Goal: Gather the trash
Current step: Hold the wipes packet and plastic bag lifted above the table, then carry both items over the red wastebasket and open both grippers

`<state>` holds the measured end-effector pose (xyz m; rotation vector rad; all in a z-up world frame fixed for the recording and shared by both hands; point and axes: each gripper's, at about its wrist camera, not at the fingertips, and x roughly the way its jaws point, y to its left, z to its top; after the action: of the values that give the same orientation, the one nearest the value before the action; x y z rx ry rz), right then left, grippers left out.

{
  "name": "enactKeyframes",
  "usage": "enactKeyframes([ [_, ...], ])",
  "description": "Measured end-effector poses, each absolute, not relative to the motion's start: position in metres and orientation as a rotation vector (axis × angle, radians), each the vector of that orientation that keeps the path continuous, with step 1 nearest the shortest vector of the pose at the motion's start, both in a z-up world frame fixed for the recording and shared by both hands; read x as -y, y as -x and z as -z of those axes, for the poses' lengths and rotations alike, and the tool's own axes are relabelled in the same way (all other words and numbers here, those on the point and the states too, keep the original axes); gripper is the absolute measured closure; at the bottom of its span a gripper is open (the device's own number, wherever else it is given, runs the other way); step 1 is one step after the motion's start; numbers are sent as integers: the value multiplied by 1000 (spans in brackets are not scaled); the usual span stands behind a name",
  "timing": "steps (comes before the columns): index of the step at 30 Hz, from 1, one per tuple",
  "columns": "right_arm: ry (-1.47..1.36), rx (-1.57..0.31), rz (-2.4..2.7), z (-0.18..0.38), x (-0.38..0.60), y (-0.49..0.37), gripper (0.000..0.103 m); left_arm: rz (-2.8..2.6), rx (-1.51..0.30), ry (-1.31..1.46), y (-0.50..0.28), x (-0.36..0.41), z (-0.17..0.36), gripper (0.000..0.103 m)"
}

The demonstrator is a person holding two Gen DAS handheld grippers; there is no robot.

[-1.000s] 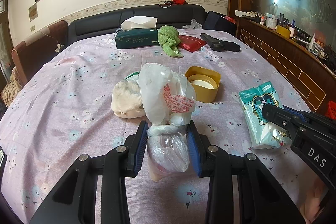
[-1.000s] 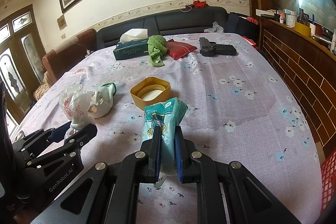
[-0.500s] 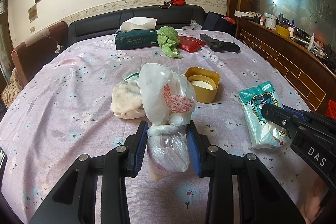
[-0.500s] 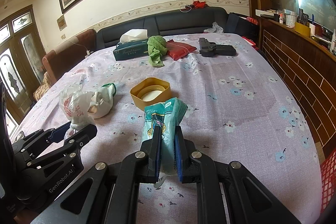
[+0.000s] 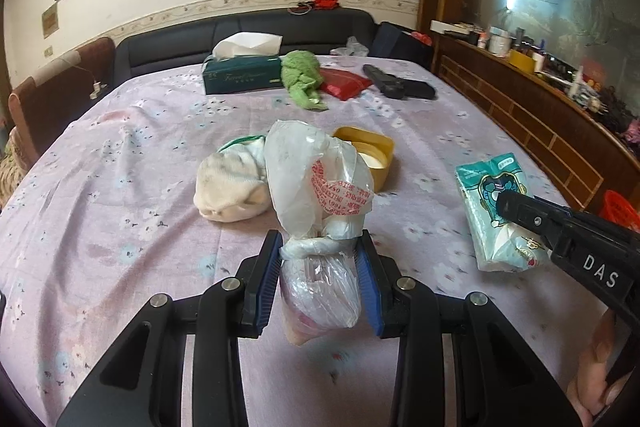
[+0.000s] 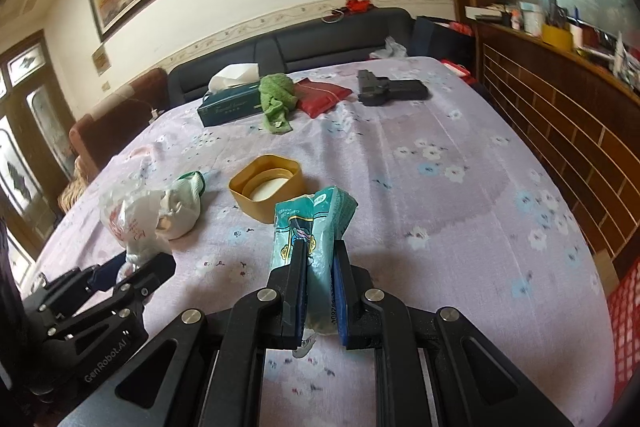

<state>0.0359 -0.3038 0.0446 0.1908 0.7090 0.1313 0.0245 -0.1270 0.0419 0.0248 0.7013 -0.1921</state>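
Above the counter (image 6: 460, 187), a plastic bag (image 5: 316, 187) is gripped by the left claw (image 5: 318, 259) and a tissue pack (image 6: 316, 227) by the right claw (image 6: 318, 267).

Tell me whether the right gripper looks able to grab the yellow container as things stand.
Probably not yet. The right gripper is shut on the teal tissue pack, so its fingers are taken. The yellow container sits just beyond with bare tablecloth between, so the path itself looks free.
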Motion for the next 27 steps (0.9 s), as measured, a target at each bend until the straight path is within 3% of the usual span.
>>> enactKeyframes([
  [27, -300, -680, -65, -60, 362, 91, 90, 427, -722, -134, 64, 200, -65, 68],
])
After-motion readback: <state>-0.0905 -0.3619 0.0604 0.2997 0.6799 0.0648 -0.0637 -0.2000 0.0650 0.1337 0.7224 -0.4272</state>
